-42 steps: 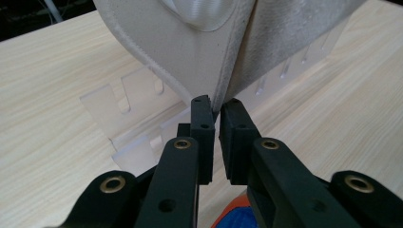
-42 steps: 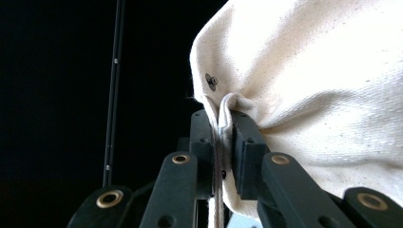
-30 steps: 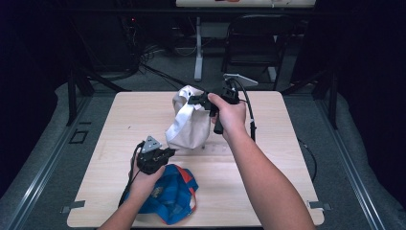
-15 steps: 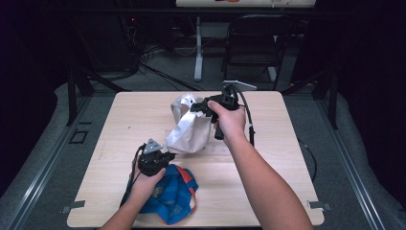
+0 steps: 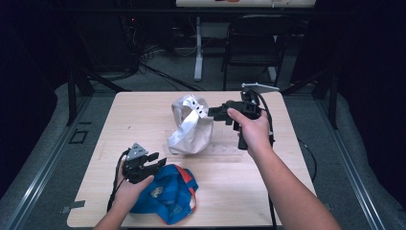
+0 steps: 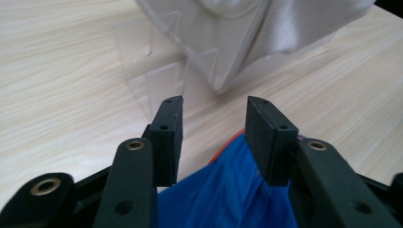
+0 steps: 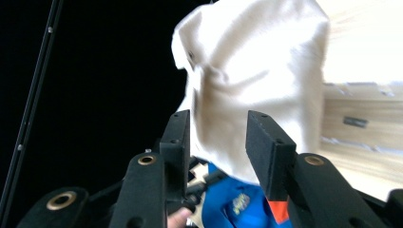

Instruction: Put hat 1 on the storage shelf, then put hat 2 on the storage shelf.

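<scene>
A white cap [image 5: 191,129] rests tilted on a clear plastic stand [image 5: 225,143] at the table's middle. My right gripper [image 5: 210,113] hovers just right of the cap's top edge with its jaws apart and nothing between them. In the right gripper view, the open right gripper [image 7: 216,118] faces the blurred white cap [image 7: 256,71]. A blue cap with orange trim [image 5: 167,196] lies at the front of the table. My left gripper [image 5: 160,163] stands open over its far edge. In the left gripper view, blue cap fabric [image 6: 228,190] lies low between the open jaws of the left gripper [image 6: 214,107].
The light wooden table [image 5: 297,158] has bare wood on its left and right sides. A dark chair [image 5: 253,43] and cables stand on the floor beyond the far edge. The clear stand [image 6: 161,80] lies just ahead of my left gripper.
My right gripper has drawn back to the right, off the white cap's top, and the cap has slumped onto the stand. The left gripper has barely moved.
</scene>
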The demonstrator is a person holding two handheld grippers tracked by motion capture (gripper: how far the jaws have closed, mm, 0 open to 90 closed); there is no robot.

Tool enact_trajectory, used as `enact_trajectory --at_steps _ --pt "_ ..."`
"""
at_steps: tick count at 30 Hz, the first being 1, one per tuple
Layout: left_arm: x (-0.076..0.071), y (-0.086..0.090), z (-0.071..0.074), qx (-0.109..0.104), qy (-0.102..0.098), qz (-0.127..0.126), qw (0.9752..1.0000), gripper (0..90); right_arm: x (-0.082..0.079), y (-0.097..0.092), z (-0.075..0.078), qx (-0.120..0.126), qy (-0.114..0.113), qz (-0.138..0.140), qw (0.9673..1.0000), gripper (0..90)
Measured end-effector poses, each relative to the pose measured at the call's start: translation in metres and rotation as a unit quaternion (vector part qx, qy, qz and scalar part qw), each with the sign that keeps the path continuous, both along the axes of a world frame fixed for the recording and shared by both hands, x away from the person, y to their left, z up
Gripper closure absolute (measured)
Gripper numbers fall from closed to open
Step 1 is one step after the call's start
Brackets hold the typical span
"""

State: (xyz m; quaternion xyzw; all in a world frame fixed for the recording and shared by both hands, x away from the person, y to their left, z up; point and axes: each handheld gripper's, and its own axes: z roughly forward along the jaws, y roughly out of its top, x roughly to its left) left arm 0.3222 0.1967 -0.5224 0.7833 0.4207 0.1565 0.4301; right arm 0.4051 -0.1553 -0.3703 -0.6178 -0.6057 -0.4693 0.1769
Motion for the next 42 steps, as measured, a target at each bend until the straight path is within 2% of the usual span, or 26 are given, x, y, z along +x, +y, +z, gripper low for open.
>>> enact_trajectory --at_steps 6,8,10,13,16,20,23,28,34,40,42 --pt "-0.011 0.019 -0.001 0.020 0.008 0.014 0.9997 54.0 -0.022 -0.021 -0.010 -0.001 -0.022 0.002 0.9998 59.0" --pt "-0.015 0.025 -0.002 0.023 0.002 0.022 0.9995 52.4 -0.030 -0.027 -0.014 -0.010 -0.033 0.007 0.9994 58.9" --pt "-0.017 0.030 -0.003 0.032 0.005 0.032 0.9990 51.3 -0.037 -0.029 -0.019 -0.026 -0.046 0.011 0.9986 58.3" --pt "-0.021 0.039 -0.005 0.026 0.006 0.043 0.9987 50.8 -0.049 -0.031 -0.030 -0.053 -0.061 0.017 0.9966 57.6" --pt "-0.023 0.046 -0.009 0.015 0.006 0.051 0.9985 51.7 -0.057 -0.034 -0.044 -0.059 -0.062 0.026 0.9960 57.3" --pt "-0.027 0.053 -0.013 0.015 0.006 0.065 0.9978 51.7 -0.065 -0.035 -0.066 -0.070 -0.063 0.034 0.9950 57.4" --pt "-0.029 0.057 -0.017 0.019 0.010 0.070 0.9974 52.1 -0.072 -0.036 -0.083 -0.071 -0.061 0.046 0.9945 57.7" --pt "-0.033 0.063 -0.020 0.031 0.013 0.074 0.9967 53.2 -0.085 -0.035 -0.110 -0.073 -0.071 0.051 0.9934 58.8" --pt "-0.037 0.071 -0.021 0.029 0.013 0.089 0.9955 53.4 -0.098 -0.028 -0.134 -0.080 -0.076 0.070 0.9914 59.6" --pt "-0.040 0.074 -0.022 0.029 0.015 0.093 0.9951 52.7 -0.103 -0.015 -0.154 -0.071 -0.064 0.089 0.9914 59.6" --pt "-0.041 0.074 -0.023 0.031 0.015 0.093 0.9950 52.6 -0.103 -0.010 -0.158 -0.081 -0.060 0.098 0.9901 59.6"
